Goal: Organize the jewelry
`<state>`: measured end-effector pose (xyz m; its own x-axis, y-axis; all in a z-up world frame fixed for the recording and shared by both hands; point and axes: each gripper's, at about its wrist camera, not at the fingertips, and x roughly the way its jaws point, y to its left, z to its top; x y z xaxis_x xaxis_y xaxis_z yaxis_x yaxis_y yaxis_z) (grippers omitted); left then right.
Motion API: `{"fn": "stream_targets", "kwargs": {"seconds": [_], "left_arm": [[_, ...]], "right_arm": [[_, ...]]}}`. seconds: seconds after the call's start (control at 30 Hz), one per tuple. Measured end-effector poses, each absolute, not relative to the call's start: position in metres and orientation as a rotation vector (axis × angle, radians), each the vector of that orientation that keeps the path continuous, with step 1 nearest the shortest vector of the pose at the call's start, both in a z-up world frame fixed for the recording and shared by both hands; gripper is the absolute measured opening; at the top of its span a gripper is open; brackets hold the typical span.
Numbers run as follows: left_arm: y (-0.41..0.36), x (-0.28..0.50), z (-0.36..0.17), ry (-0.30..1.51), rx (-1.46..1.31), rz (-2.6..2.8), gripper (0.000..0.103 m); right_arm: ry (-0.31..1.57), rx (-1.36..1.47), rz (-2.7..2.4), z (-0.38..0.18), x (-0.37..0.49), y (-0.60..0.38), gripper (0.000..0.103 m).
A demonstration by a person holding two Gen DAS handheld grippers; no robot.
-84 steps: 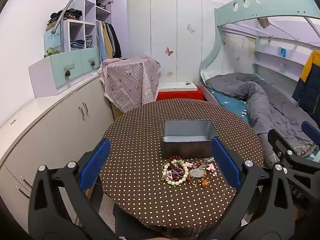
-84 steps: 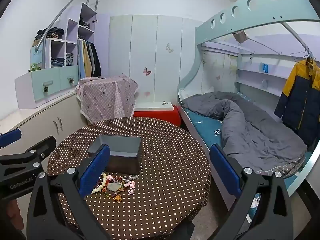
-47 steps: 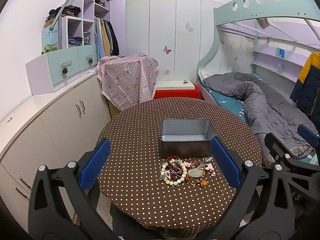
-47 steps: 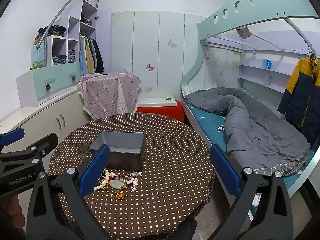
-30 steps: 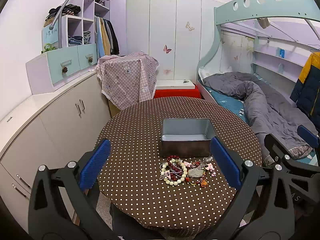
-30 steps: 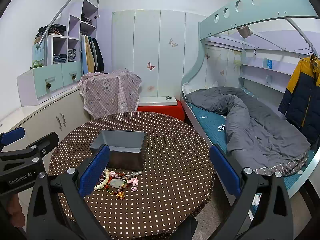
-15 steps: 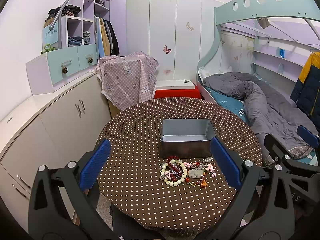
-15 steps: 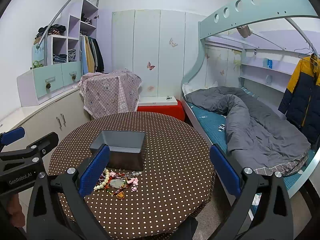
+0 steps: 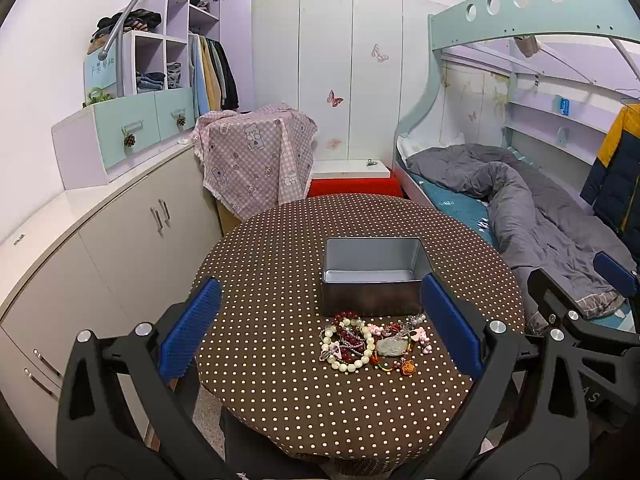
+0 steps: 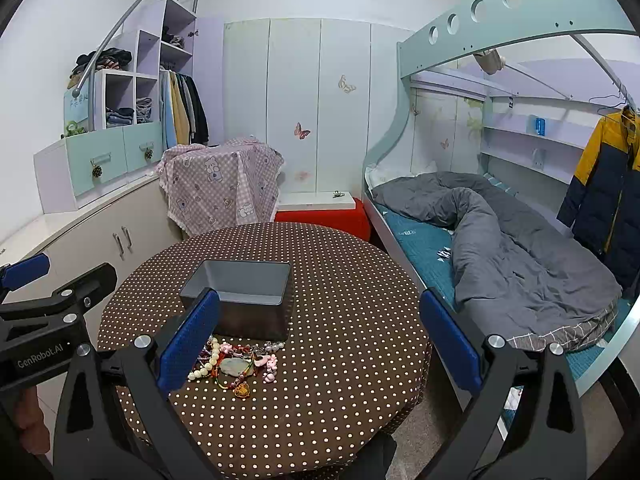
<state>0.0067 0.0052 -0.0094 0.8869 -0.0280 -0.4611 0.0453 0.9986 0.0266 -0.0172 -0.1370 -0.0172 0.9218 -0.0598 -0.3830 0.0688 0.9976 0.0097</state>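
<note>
The left gripper (image 9: 320,328) is held above the near edge of the table, its two blue-padded fingers (image 9: 190,330) spread wide with nothing between them. The right gripper (image 10: 320,344) hovers over the same near edge, further toward the bed, and its fingers (image 10: 448,346) are also spread wide and hold nothing. In the right wrist view the left gripper shows as a black frame at the left border, beside the table.

The round table (image 9: 280,400) wears a brown cloth with white dots. On it, near its middle, stands an open grey metal box (image 9: 374,276), rectangular, with its inside looking bare as far as the views show. Just in front of the box, on the side nearer the grippers, lies the jewelry (image 9: 370,342) in a small tangled heap on the cloth. It almost touches the box's front wall. In the heap a pale bead bracelet (image 9: 348,360) lies around dark red beads (image 9: 346,334); a pale green stone pendant (image 9: 390,346) sits in the middle, small pink charms (image 9: 420,334) lie toward the bed side, and an orange knotted charm (image 9: 408,368) lies at the edge nearest the grippers.

Beyond the table a pink checked cloth (image 9: 256,160) covers a piece of furniture. Left of the table runs a low white cabinet (image 9: 120,240). Right of the table is a bed with a grey quilt (image 9: 540,208).
</note>
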Motion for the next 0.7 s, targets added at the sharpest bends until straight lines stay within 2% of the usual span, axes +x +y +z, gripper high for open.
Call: {"fn": "stream_targets", "kwargs": {"seconds": [0.7], "left_arm": [[0.0068, 0.0098, -0.0104, 0.491, 0.036, -0.038, 0.097]], "right_arm": [[0.405, 0.023, -0.063, -0.0191, -0.0148, -0.1353, 0.095]]}}
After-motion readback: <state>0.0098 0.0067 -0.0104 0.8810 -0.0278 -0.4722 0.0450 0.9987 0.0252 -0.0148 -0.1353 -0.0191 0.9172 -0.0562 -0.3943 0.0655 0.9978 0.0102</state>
